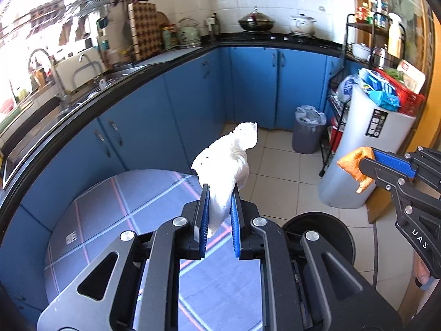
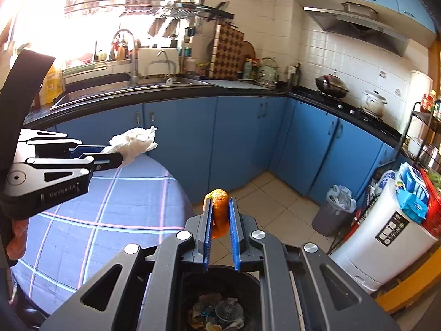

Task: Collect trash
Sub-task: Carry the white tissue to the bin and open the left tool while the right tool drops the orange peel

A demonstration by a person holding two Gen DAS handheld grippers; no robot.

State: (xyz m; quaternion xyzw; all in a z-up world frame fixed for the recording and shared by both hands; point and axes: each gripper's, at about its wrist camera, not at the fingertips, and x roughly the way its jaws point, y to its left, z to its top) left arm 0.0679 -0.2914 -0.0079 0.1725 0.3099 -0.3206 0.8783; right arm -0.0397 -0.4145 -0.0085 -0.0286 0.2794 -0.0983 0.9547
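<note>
My left gripper point(image 1: 219, 193) is shut on a crumpled white tissue point(image 1: 230, 162) and holds it above the edge of the round table point(image 1: 110, 220). It also shows in the right wrist view point(image 2: 121, 157) with the tissue point(image 2: 135, 142). My right gripper point(image 2: 220, 207) is shut on a piece of orange peel point(image 2: 219, 207) and holds it over a black trash bin point(image 2: 220, 309) with scraps inside. In the left wrist view the right gripper point(image 1: 363, 171) holds the peel point(image 1: 355, 165) to the right, above the bin point(image 1: 322, 231).
The table has a blue checked cloth point(image 2: 96, 220). Blue cabinets point(image 1: 193, 104) and a black counter run behind. A grey lined bin point(image 1: 307, 132) stands on the tiled floor. A white appliance point(image 1: 366, 151) with a red basket and a black rack stand at right.
</note>
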